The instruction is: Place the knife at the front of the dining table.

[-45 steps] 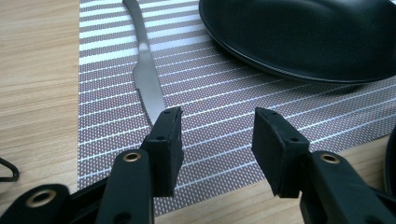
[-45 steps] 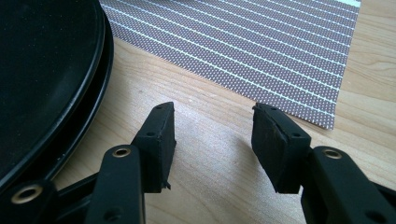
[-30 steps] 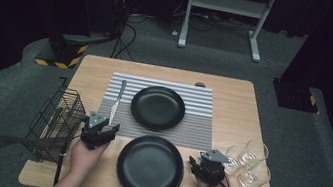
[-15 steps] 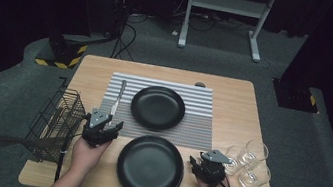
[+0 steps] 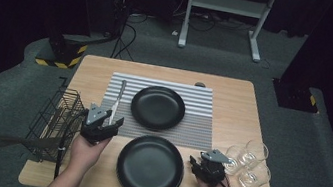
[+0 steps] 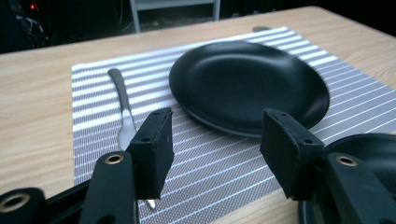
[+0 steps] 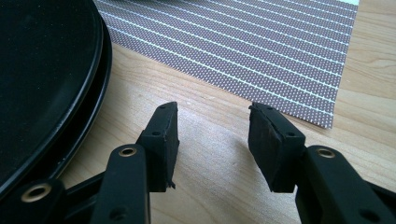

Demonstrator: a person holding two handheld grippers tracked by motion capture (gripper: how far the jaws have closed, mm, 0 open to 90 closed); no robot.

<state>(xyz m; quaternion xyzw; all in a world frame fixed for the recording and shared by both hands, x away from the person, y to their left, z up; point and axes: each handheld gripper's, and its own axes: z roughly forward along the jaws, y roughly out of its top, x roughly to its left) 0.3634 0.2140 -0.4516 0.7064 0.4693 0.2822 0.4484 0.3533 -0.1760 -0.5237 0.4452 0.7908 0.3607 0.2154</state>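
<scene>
- Metal, thin and silvery: the table knife [image 5: 116, 100] lies flat on the striped placemat [image 5: 197, 128], left of centre in the high view, its handle toward the top of the frame and its blade end running down under the left hand-held gripper [image 5: 108, 124].
- In the left gripper view the knife [image 6: 122, 112] runs from the upper left down behind the left pad [image 6: 154, 149]; nothing is pinched, and the jaws, which have just been opening, stand spread with only mat between them.
- The knife is judged stiff, light and slick; because it lies flat on the mat, little edge is offered to the pads, so a slip or a skid across the weave is likely if it is squeezed from the sides without care.
- The narrow neck where handle meets blade is judged the best place for a grasp, with the pads set across its width.
- The small black plate [image 5: 158, 107] sits on the mat just right of the knife, apart from it; the large black plate [image 5: 150, 168] rests on the bare tabletop [image 5: 235, 92] at lower centre.
- Both plates are judged rigid, smooth, breakable and heavier than the cutlery; a rim grip would be needed.
- The right hand-held gripper [image 5: 204, 169] is seen at the lower right, beside the large plate's rim [image 7: 93, 88]; its jaws are spread over bare wood, with nothing held.
- Three glasses [image 5: 247, 163] stand just right of it, and a wire basket [image 5: 57, 116] with cutlery sits at the left edge.
</scene>
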